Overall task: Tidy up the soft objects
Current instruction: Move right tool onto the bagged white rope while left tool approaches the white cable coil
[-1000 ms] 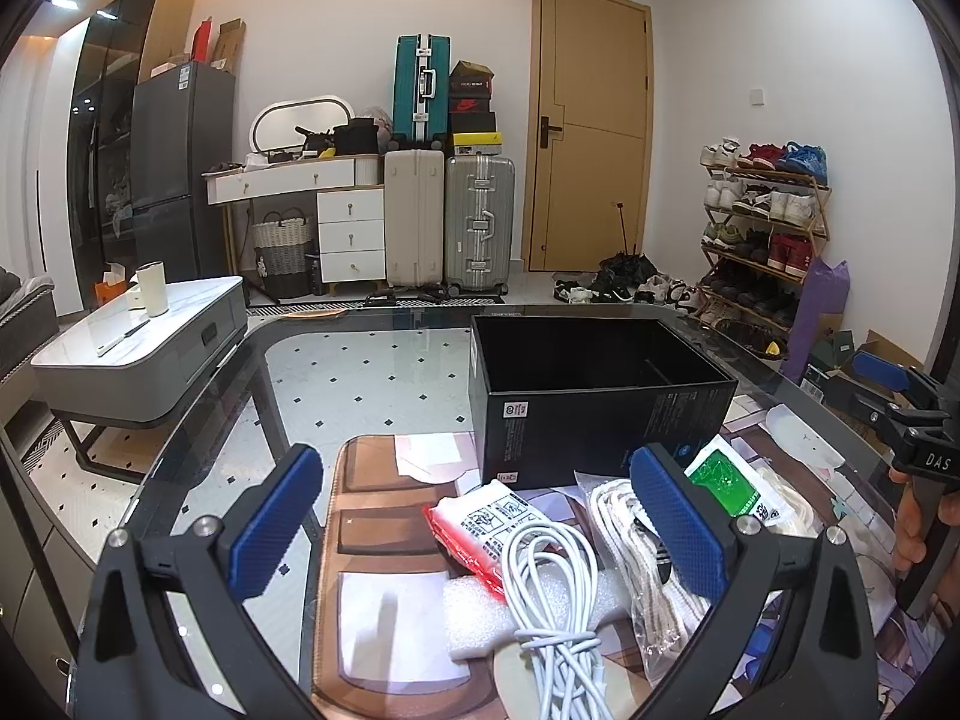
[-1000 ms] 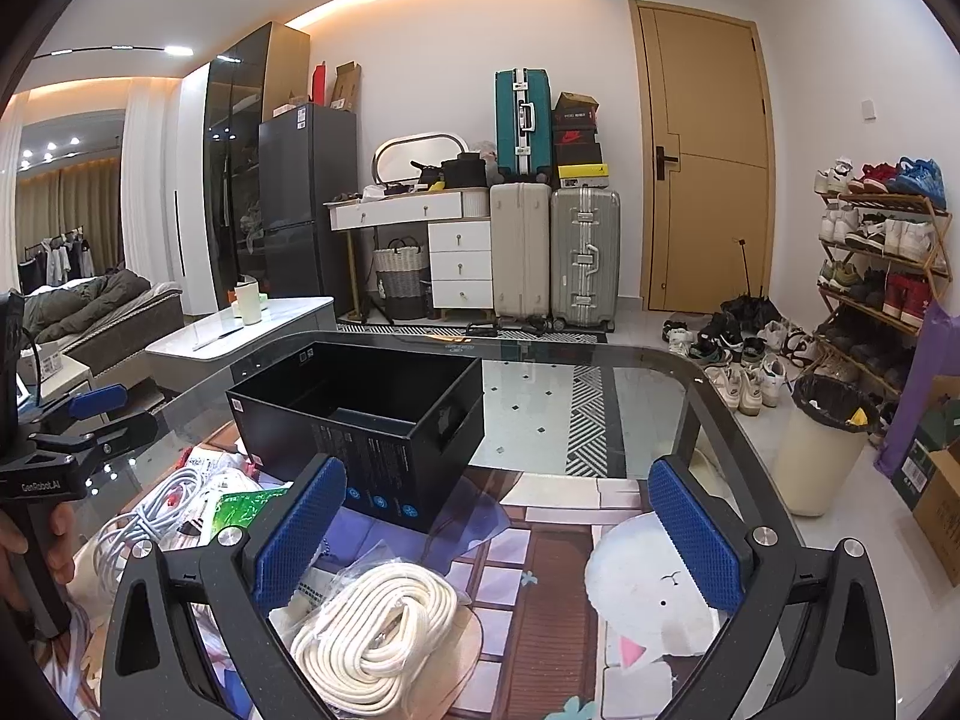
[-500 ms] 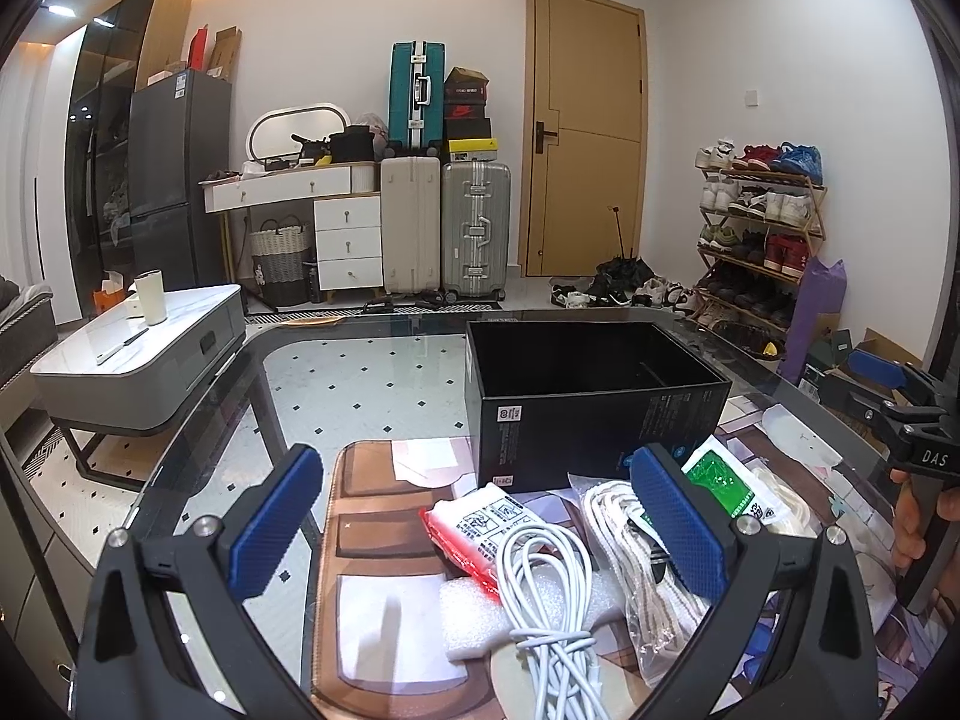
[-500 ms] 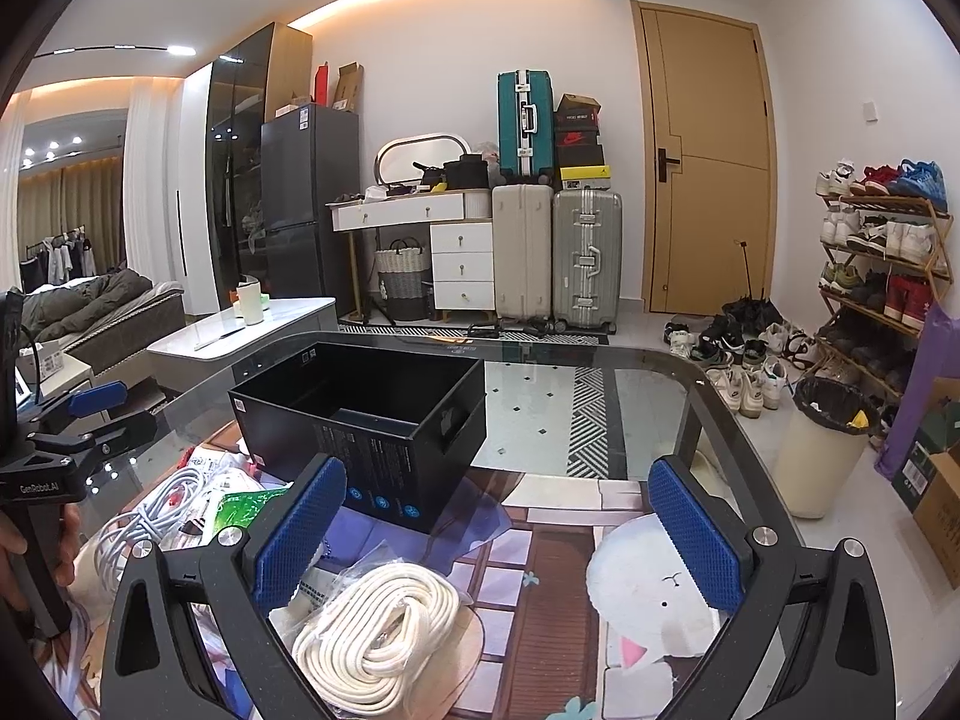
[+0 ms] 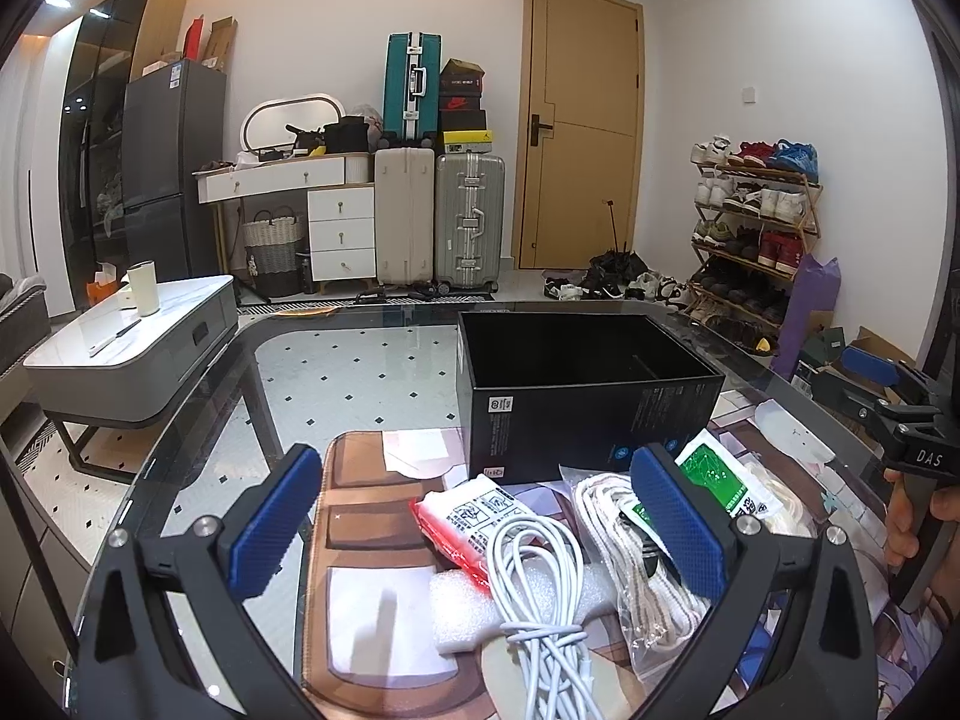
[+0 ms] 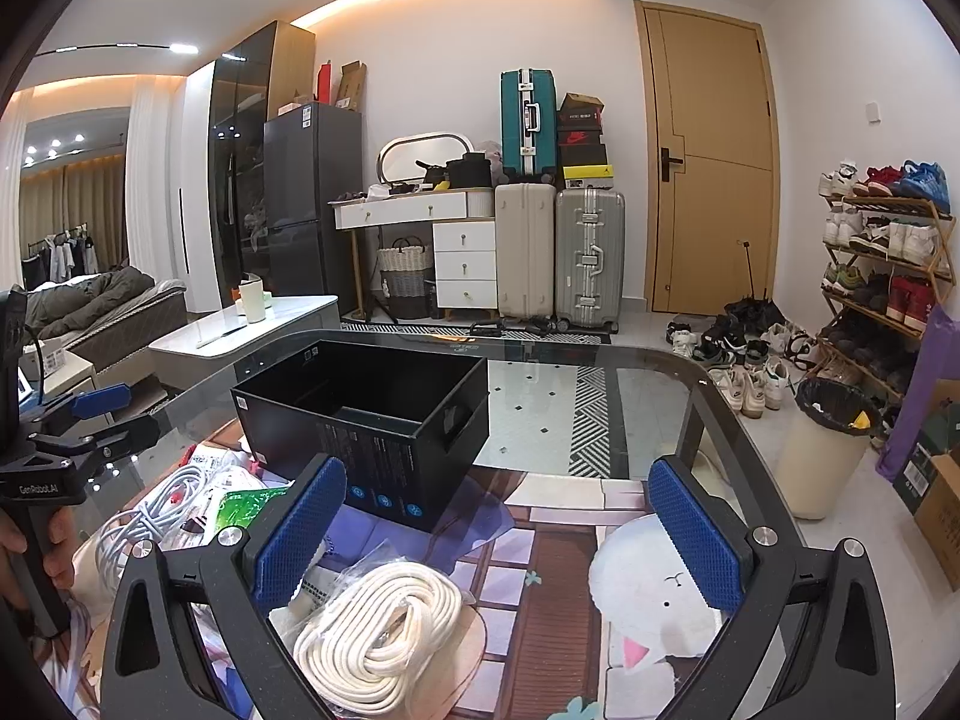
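The left gripper (image 5: 480,522) is hovering with jaws spread over a white cable (image 5: 534,576) and foam (image 5: 462,606). The black box (image 5: 588,396) is sitting open behind. The right gripper (image 6: 498,534), also spread, is hanging above the rope (image 6: 378,636).

We read "DAS" in white on the black body of the right gripper (image 5: 870,373) in the left wrist view, and "GenRobot.AI" on the left gripper (image 6: 96,414) in the right wrist view. A red swoosh logo marks one shoebox (image 6: 579,138) stacked on the suitcases. The black box (image 5: 594,396) carries white fine print, round blue icons and a small label; the red packet (image 5: 468,519) and green packet (image 5: 720,480) bear print too small for us to make out.
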`<control>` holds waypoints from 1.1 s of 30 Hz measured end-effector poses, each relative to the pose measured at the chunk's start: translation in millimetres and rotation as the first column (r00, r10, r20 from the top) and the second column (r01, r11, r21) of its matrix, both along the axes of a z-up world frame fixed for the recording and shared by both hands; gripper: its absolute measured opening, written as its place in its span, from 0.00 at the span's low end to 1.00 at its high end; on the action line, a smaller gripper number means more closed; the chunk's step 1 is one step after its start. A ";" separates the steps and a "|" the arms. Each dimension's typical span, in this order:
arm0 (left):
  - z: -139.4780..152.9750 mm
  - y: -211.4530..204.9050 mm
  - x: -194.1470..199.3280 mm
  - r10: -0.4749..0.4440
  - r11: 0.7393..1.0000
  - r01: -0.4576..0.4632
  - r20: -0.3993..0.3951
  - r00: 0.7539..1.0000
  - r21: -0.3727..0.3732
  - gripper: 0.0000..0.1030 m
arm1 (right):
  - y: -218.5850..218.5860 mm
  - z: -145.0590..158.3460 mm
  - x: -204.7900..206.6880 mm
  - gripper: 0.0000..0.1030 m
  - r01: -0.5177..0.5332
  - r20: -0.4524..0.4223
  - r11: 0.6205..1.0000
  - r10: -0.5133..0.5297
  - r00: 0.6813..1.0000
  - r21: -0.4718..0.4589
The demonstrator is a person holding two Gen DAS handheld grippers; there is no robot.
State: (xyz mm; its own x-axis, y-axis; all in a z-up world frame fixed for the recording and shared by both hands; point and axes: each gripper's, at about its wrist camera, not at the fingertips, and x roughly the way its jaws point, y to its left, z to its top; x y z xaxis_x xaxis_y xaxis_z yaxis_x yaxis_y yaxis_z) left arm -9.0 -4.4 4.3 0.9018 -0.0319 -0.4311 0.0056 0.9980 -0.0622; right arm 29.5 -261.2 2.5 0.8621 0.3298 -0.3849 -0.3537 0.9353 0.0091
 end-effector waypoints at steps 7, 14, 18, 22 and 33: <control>-2.7 -3.7 -1.4 -0.048 0.999 0.048 -0.027 0.998 -0.009 1.00 | 0.8 -4.4 -0.7 1.00 -0.022 -0.049 1.000 0.022 0.999 -0.006; -6.1 -10.0 -4.8 -0.088 0.996 0.088 -0.062 0.994 -0.011 1.00 | -1.4 -12.7 -3.8 1.00 -0.038 -0.125 0.999 0.034 0.992 -0.029; -8.9 -13.8 -5.3 -0.109 0.994 0.108 -0.097 0.989 -0.008 1.00 | -0.9 -16.2 -7.6 1.00 -0.047 -0.150 0.998 0.040 0.988 -0.042; -11.6 -16.7 -4.8 -0.128 0.992 0.128 -0.130 0.983 -0.009 1.00 | 2.7 -22.4 -8.8 1.00 -0.080 -0.209 0.995 0.067 0.976 -0.053; -18.8 -27.5 -1.2 -0.175 0.983 0.182 -0.210 0.962 0.014 1.00 | 31.8 -45.3 2.1 1.00 -0.183 -0.360 0.973 0.122 0.925 -0.139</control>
State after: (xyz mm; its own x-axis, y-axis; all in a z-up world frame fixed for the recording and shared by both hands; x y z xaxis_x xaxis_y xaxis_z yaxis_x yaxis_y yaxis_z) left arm -10.2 -31.9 -14.5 0.7735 -0.1667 -0.6115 0.1743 0.9835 -0.0477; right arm 31.6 -229.4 -42.8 0.6086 0.3516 -0.7114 -0.4951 0.8688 0.0058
